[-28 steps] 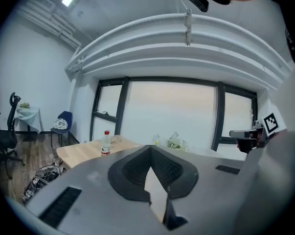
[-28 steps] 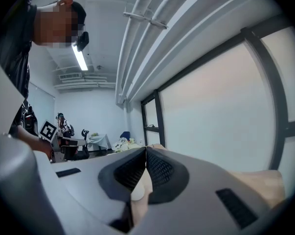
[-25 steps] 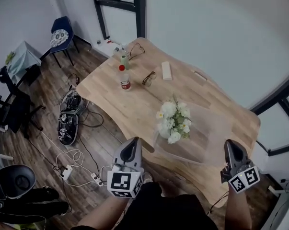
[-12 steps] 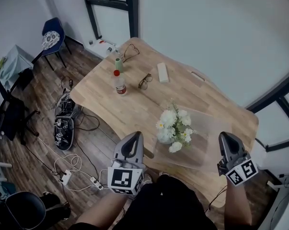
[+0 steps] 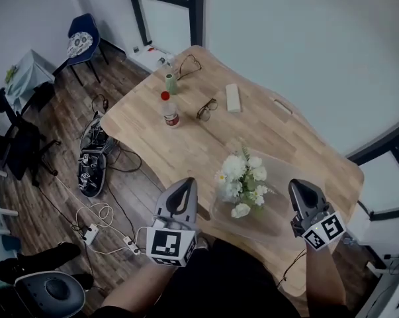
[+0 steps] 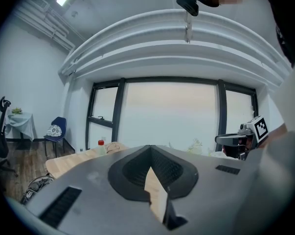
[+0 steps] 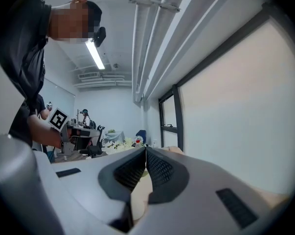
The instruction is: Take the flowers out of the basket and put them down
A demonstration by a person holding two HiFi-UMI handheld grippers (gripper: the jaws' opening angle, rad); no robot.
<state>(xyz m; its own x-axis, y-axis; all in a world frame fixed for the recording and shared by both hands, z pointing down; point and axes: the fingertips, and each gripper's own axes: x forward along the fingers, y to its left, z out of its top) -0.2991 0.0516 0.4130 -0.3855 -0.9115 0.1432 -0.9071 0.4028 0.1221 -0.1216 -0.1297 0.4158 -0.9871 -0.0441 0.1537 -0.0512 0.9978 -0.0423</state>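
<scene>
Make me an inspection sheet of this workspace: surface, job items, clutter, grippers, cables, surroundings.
Surface: wooden table, no spills seen.
Job's things: white flowers standing in the translucent basket, not yet taken out.
Clutter: red-capped bottle, green cup, glasses, second pair, white block, all at the far end.
Grippers: left gripper and right gripper both shut, empty, either side of the basket.
Cables: white cables and power strip on the floor.
Surroundings: blue chair, dark window frame.
</scene>
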